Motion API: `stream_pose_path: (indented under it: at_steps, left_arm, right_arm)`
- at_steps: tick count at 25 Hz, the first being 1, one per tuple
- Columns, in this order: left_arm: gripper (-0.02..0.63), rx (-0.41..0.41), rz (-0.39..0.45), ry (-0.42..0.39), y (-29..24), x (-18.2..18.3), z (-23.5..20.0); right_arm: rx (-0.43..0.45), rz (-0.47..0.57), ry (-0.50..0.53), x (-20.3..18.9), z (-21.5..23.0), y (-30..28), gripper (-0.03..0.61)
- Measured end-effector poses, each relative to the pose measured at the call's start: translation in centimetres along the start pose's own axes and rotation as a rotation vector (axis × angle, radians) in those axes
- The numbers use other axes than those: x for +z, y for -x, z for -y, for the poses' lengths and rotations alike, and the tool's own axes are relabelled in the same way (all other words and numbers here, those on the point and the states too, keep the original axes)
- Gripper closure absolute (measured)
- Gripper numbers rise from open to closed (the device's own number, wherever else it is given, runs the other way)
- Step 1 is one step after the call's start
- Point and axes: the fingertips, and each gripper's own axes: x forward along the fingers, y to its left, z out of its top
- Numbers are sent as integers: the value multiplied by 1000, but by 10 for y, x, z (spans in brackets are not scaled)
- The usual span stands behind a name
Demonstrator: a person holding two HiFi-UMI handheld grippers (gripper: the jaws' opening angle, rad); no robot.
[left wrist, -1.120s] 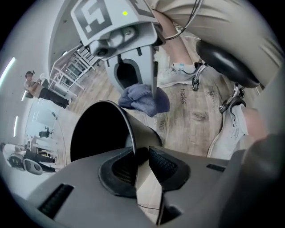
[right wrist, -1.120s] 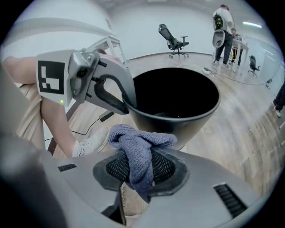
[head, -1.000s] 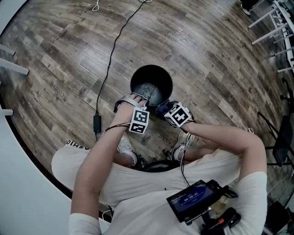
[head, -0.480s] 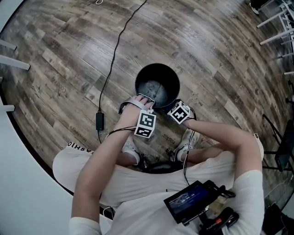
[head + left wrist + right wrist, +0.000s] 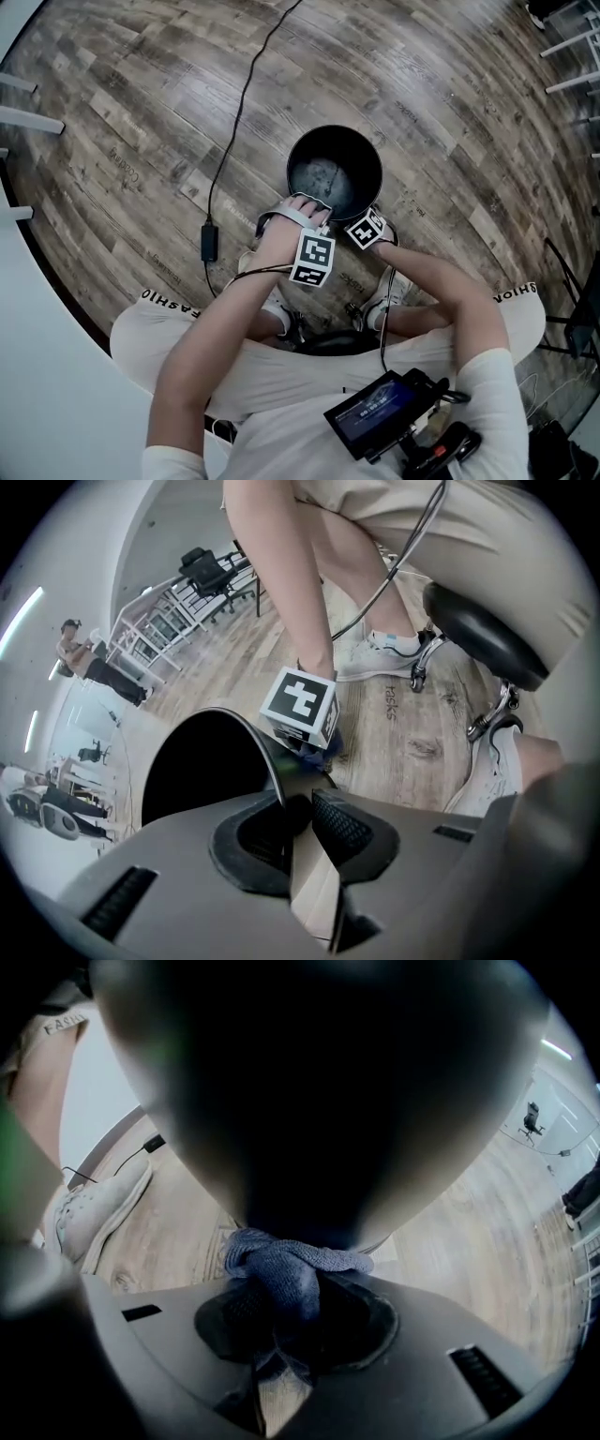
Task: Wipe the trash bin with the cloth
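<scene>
While your left gripper [image 5: 298,810] pinches the bin [image 5: 356,150] rim, your right gripper [image 5: 281,1314] squeezes the cloth [image 5: 281,1262] at its outer wall, shoe [image 5: 94,1206] just beside.

From overhead the cloth [image 5: 279,1274] can't be seen at all; close up, the trash bin [image 5: 309,155] is a dark blur, its top cut off.

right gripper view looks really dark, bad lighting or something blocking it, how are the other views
Right gripper view: not lighting; the black trash bin sits close, fills the upper frame and looks soft, while the blue cloth is sharp. Left gripper view: bright, strong fisheye, dark corners. Head view: evenly lit, floor planks curved by the lens.
</scene>
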Motion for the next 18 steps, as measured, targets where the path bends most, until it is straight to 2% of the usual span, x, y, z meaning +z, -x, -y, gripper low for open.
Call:
stream_pose_path:
  at_steps: [7,9,12,15,18]
  left_arm:
    - [535,-7,1,23,-1,0,0]
    - [535,-12,5,23,-1,1,1]
    - [534,-24,11,18,-1,1,2]
    - [517,-45,21,13,1,0,6]
    - [508,-45,-6,-18,0,-7,7]
  right_arm:
    - [-2,-9,-85,-3,0,-5,472]
    - [36,0,-172,1,-9,9,472]
    - [156,0,-269,6,-49,39,472]
    - [206,-4,-214,15,-78,77,472]
    - [140,3,-156,26,-69,116,472]
